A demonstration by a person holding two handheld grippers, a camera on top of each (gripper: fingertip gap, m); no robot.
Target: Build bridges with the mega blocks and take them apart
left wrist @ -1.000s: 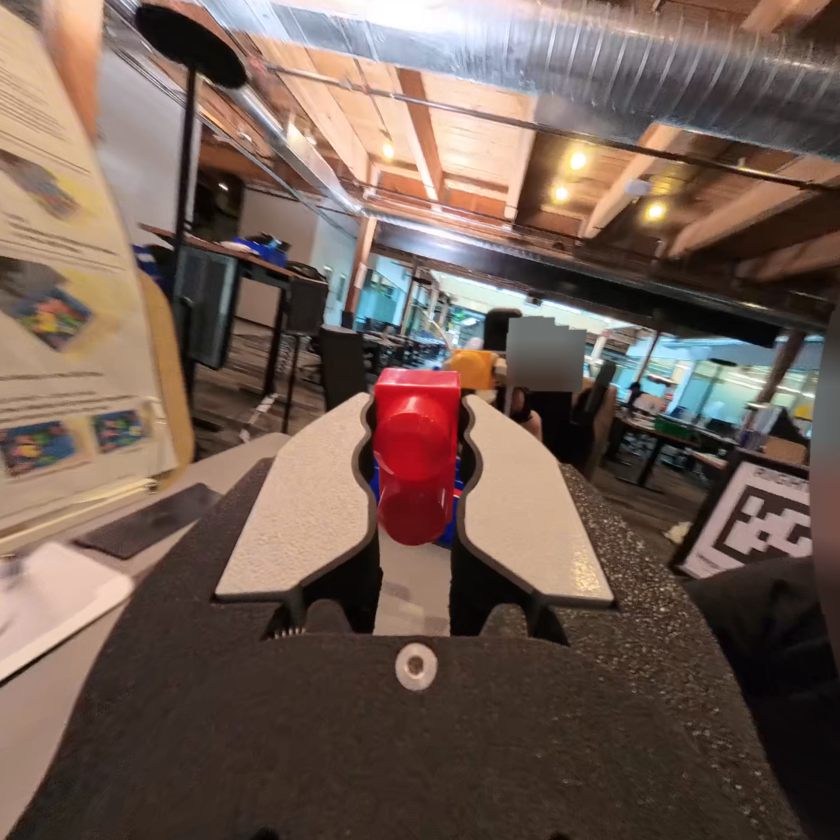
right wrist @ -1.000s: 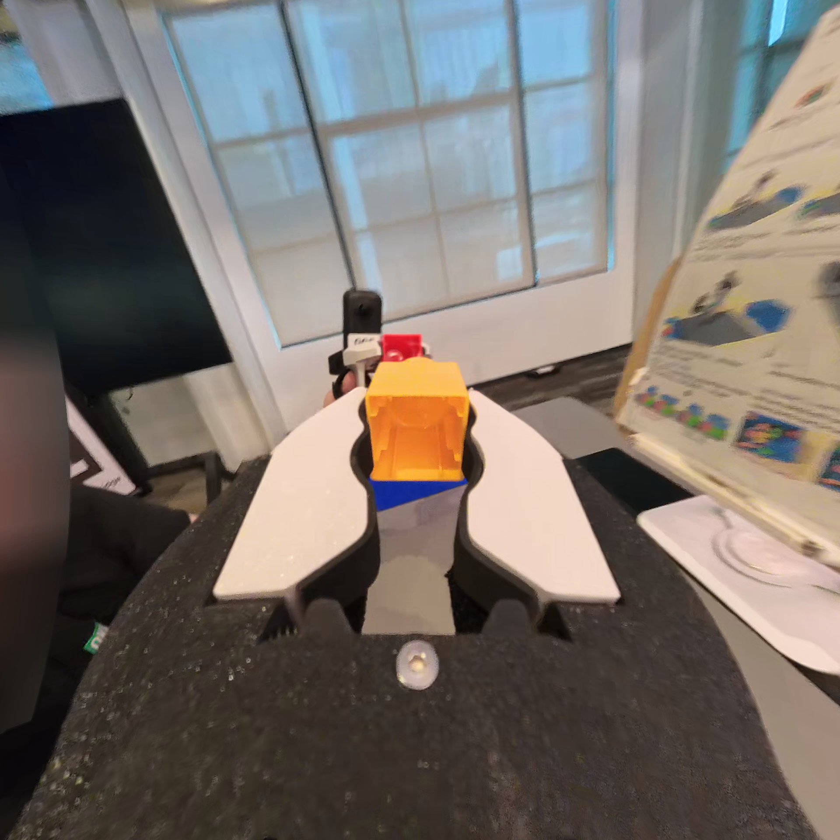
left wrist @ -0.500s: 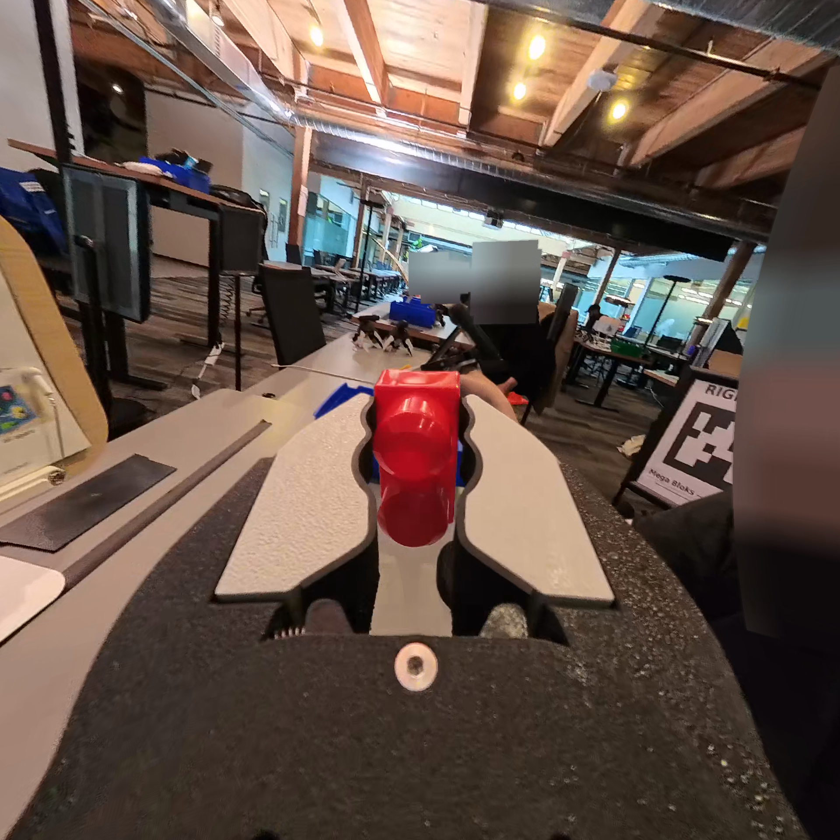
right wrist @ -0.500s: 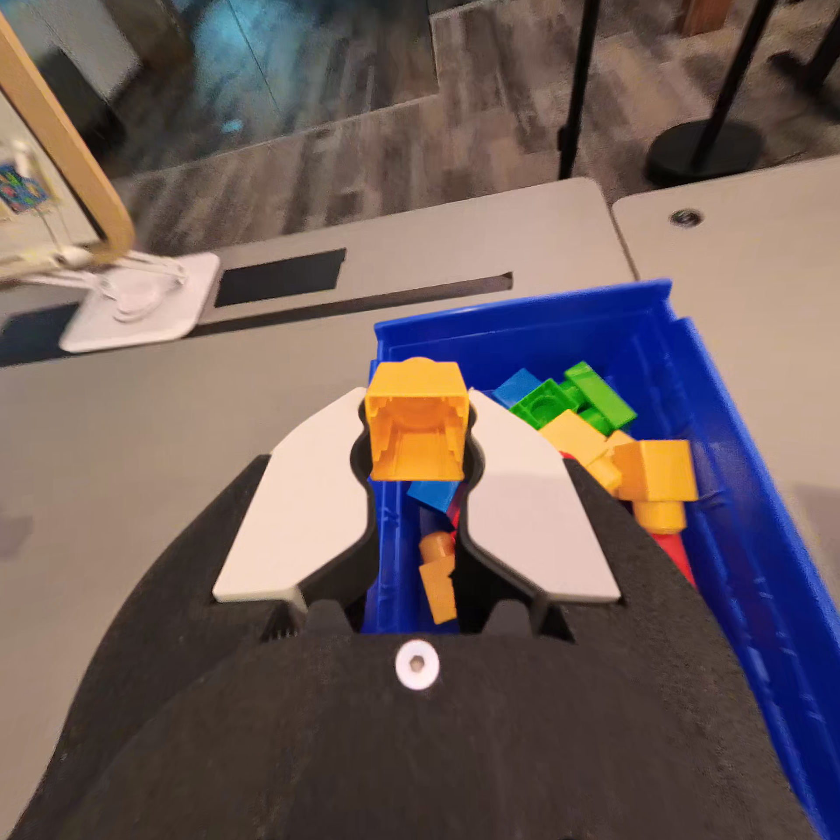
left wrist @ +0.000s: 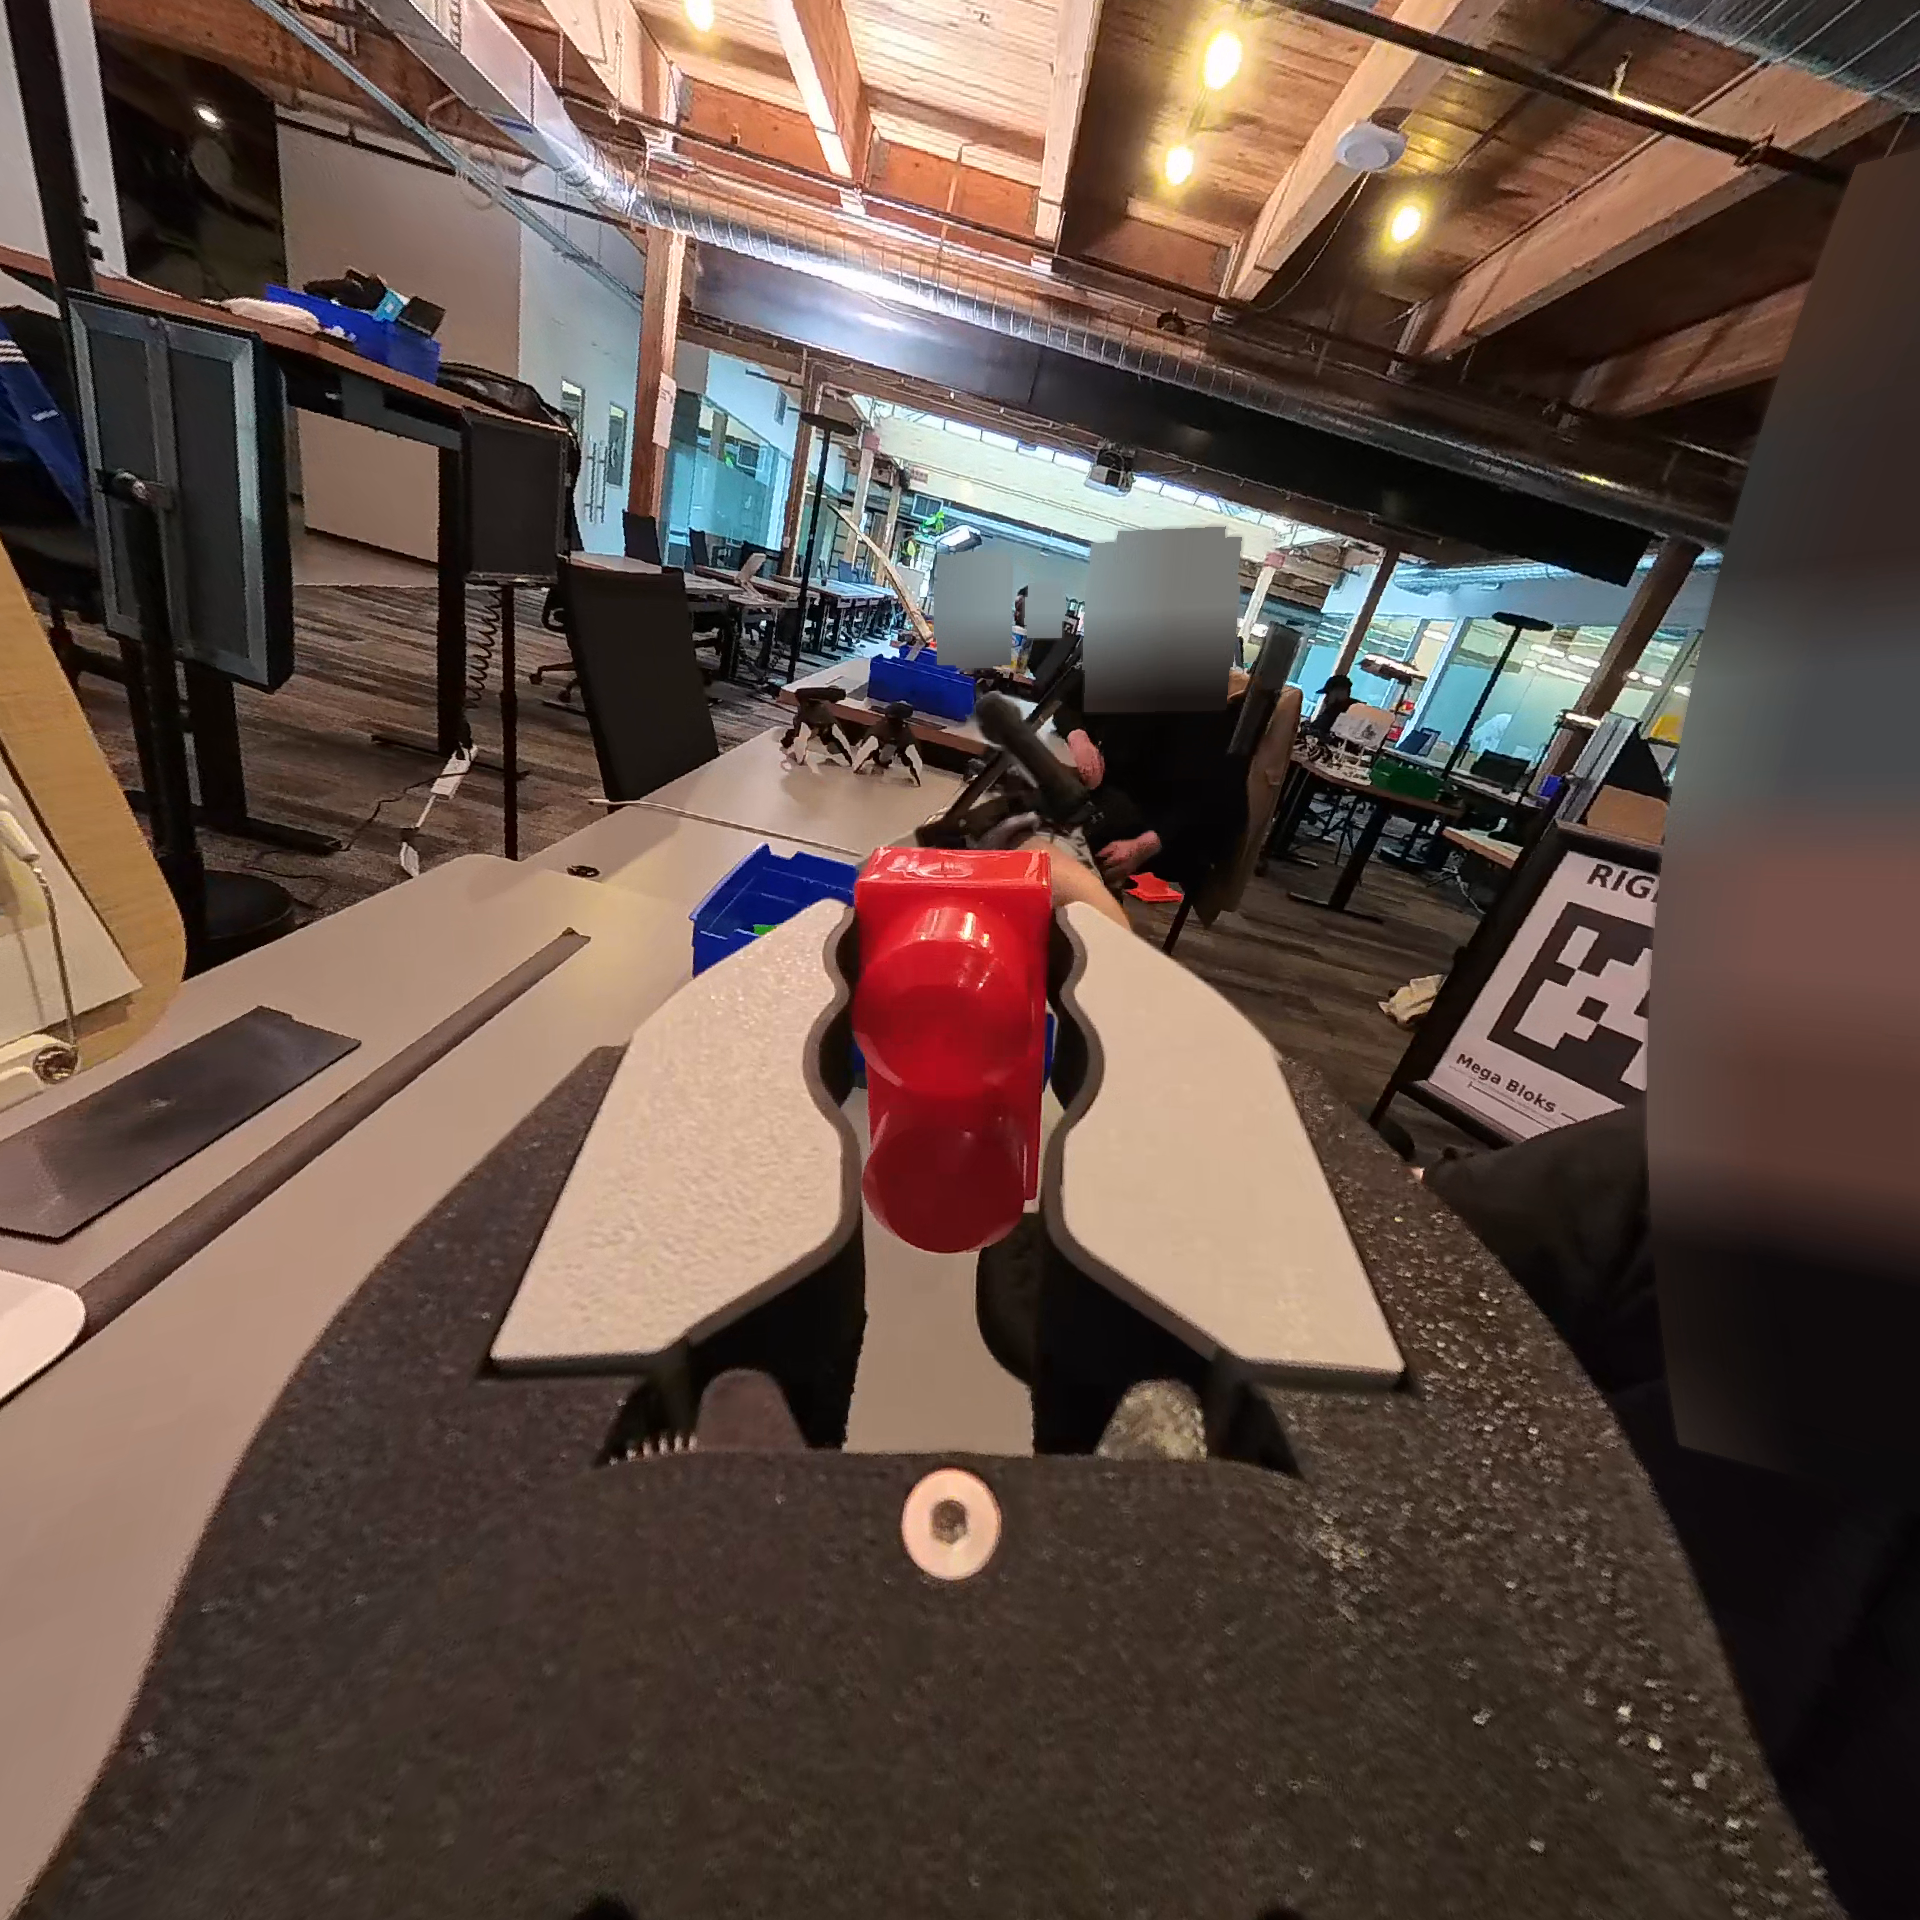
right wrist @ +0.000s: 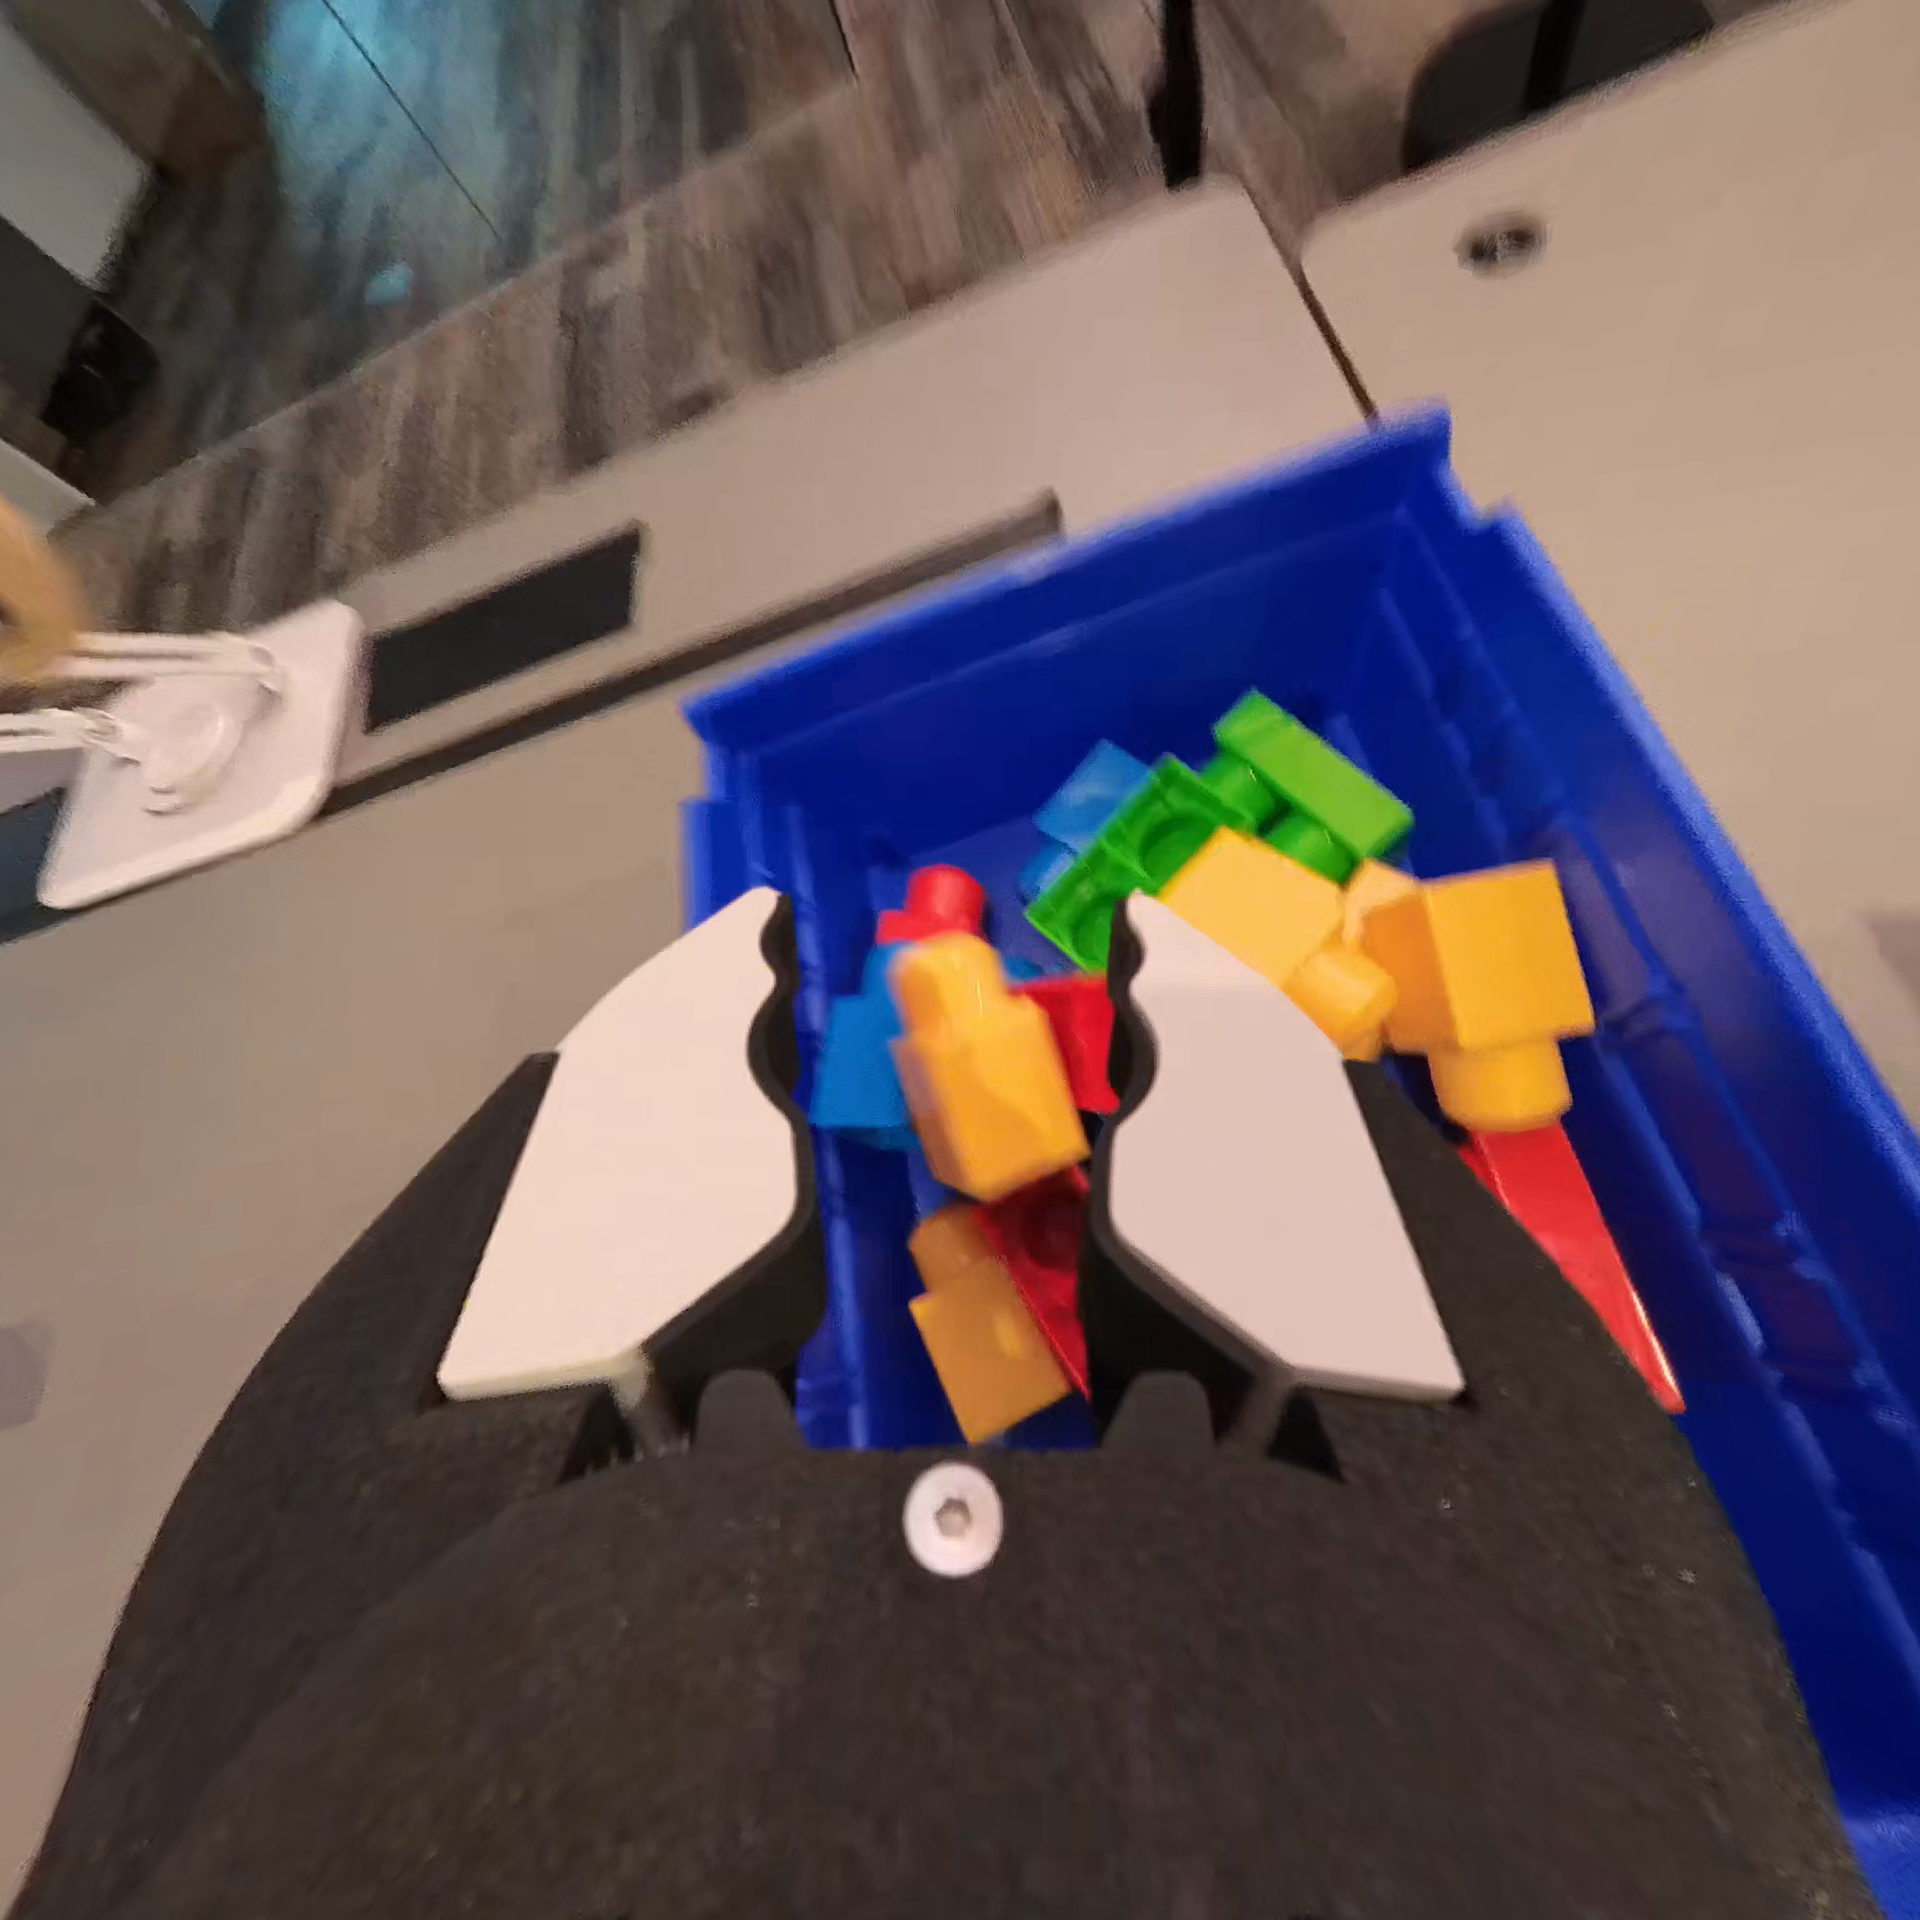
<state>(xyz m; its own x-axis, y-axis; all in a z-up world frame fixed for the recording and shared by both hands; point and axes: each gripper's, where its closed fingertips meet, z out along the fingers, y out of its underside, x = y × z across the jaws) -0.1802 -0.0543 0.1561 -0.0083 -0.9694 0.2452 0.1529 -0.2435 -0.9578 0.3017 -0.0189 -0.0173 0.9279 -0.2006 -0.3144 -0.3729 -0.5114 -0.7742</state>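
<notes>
Currently: 1 red moulded-plastic mega block (left wrist: 951,1023), frame centre, clamped by its flat side walls in the left gripper (left wrist: 951,997), jaws closed on it. Likely light, rigid and glossy-slick; flat walls are the surest hold. Right gripper (right wrist: 951,997) empty, jaws parted, above the blue plastic bin (right wrist: 1621,727) of loose yellow, green, blue and red blocks, centre to right of frame. Bin sits on a smooth grey tabletop (right wrist: 312,1039); open-plan office with timber ceiling beyond.

The left gripper (left wrist: 951,1049) clamps a red block (left wrist: 951,1029) between its grey fingers (left wrist: 717,1132) — studs pointing back toward the camera. Beyond it, a blue bin (left wrist: 764,899) sits on the grey table (left wrist: 343,997) — a coded sign (left wrist: 1548,997) stands at right.
</notes>
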